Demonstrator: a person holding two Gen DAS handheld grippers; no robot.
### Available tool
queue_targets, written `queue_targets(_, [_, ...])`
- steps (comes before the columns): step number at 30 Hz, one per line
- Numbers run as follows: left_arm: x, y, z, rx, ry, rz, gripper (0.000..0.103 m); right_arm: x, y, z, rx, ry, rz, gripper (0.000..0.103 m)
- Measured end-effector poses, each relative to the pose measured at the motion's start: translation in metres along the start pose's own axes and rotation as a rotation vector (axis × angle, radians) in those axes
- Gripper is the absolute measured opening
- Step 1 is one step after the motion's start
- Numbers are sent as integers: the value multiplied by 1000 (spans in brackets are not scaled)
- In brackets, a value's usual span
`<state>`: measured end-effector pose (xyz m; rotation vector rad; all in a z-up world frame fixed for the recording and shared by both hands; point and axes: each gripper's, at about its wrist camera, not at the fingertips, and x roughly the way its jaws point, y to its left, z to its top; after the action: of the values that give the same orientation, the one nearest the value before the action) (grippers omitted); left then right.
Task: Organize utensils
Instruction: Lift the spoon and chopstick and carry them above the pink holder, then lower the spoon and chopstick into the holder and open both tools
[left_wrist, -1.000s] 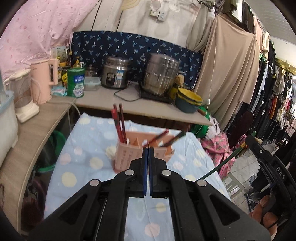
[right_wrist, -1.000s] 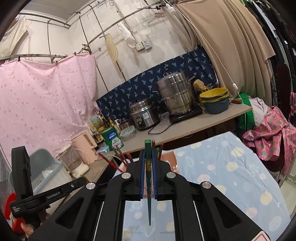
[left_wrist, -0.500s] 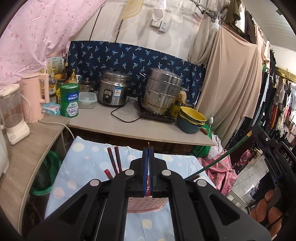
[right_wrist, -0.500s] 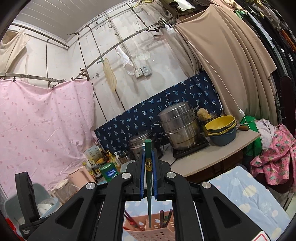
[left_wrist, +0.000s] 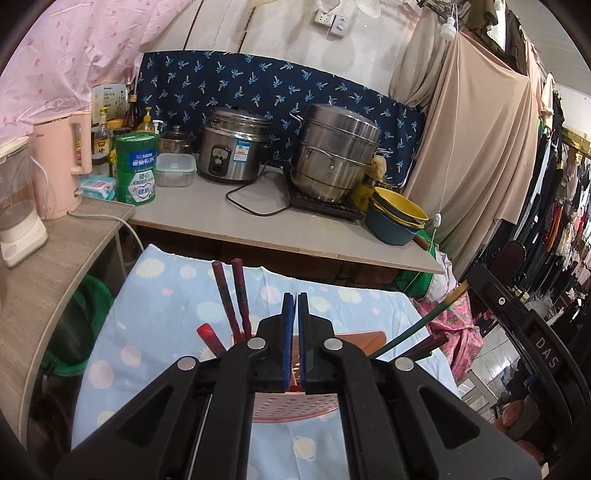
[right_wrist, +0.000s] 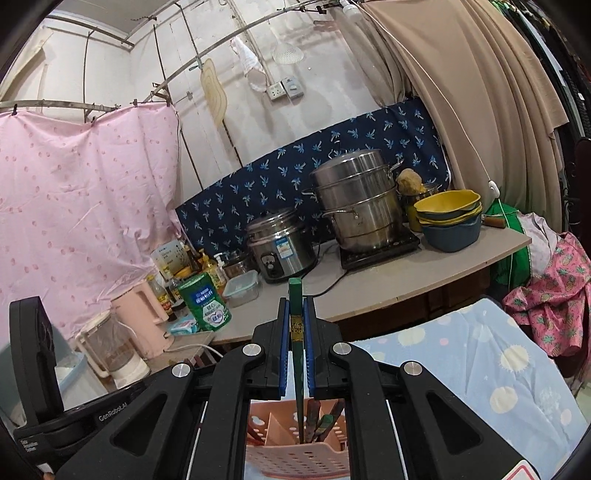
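Right tool (right_wrist: 296, 332) pinches green chopstick (right_wrist: 295, 295) (tip inside pink holder (right_wrist: 295, 454)).

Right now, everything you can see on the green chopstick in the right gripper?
The green chopstick is slim, dark green and glossy, with a squared top and a gold band. It stands nearly upright, clamped between the blue pads of the right gripper. Its lower end dips into the pink holder beside other chopsticks; whether it touches bottom is hidden.
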<state>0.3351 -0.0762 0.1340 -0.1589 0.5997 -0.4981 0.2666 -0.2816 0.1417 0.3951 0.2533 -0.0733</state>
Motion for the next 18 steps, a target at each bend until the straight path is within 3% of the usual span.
queue_targets(1, [-1,0,-1,1,-2,2,7,-1,1,-3,-4,1,1,12])
queue_targets(3, [-4,0,-2,-8,-6,8,31,-3,2,-4,-19,5,-2,16])
queue_targets(5, [-11,0,-3,-14,-24,16,40,-8,3,-5,-25,0,-5,23])
queue_targets(7, [-17,-1,-5,-7,-33,35,41,-14,4,-6,-27,-5,-6,31])
queue_targets(11, [-32,-7,-16,13,-26,70,41,-29,5,-11,-31,14,-3,36])
queue_targets(13, [-40,-10,-24,27,-17,92,47,-40,4,-18,-28,34,0,41])
queue_targets(15, [-48,-13,-34,40,-4,116,60,-50,4,-25,-30,53,-8,45])
queue_targets(18, [-61,-18,-50,68,16,153,64,-64,4,-40,-32,101,-12,51])
